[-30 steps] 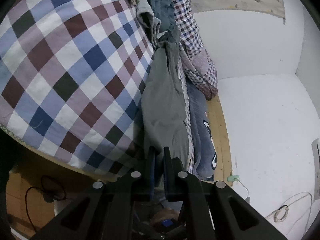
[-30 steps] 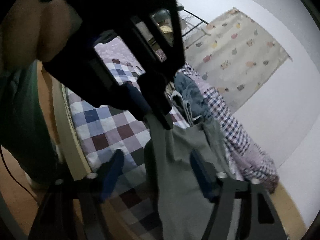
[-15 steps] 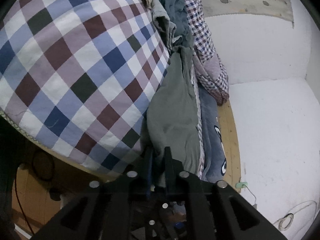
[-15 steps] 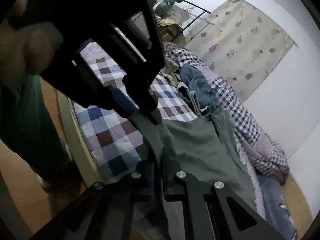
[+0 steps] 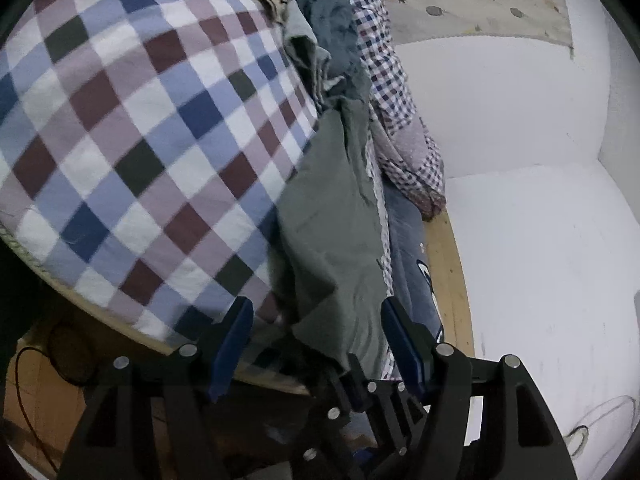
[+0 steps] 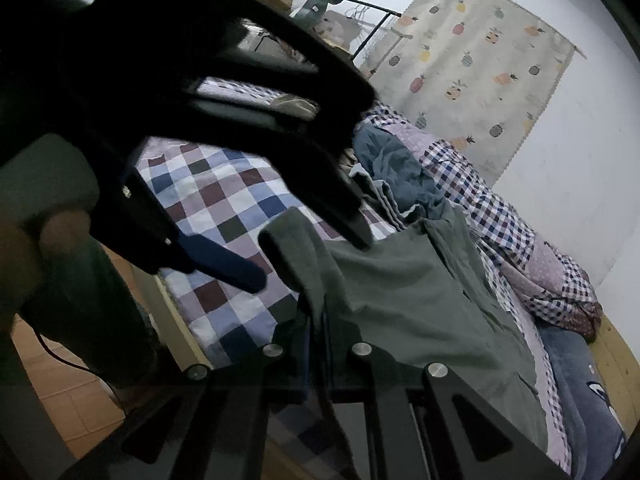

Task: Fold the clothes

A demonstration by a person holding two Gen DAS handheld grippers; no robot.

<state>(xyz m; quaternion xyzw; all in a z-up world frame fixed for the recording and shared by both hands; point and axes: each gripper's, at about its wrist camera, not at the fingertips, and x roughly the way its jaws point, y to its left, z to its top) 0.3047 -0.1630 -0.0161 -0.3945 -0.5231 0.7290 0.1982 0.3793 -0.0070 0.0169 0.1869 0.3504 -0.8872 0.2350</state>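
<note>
1. Between the spread jaws of the left gripper (image 5: 316, 328) hung the lower corner of a grey-green garment (image 5: 332, 232); the blue fingers (image 5: 234, 336) stood wide apart on either side of the cloth and neither pressed on it.
2. Ahead of the left jaws, the garment ran away along the far side of the bed, lying over the checked bedspread (image 5: 132, 132) on its left and beside a blue plush item (image 5: 412, 264) on its right.
3. Beyond the garment's far end lay a heap of other clothes (image 5: 320, 40), with a small-checked quilt (image 5: 400, 120) bunched to its right, against the white wall (image 5: 500, 112).
4. At the right gripper (image 6: 318, 344), the jaws stood narrow, closed on a fold of the same garment (image 6: 400, 300) near its front edge; the cloth rose out of them and spread forward and rightward over the bed.
5. Above and left of the right jaws, the left gripper (image 6: 296, 248) crossed the right wrist view as a large dark shape, one blue finger (image 6: 228, 264) pointing at a raised hem of the garment without touching it.
6. Far ahead of the right jaws hung a pineapple-print curtain (image 6: 480, 64).
7. To the left of the right jaws, beside the bed's wooden edge (image 6: 176, 312), stood part of a person in dark green clothing (image 6: 80, 304).
8. Below and right of the left jaws, a cable (image 5: 600, 424) lay on the pale floor.
</note>
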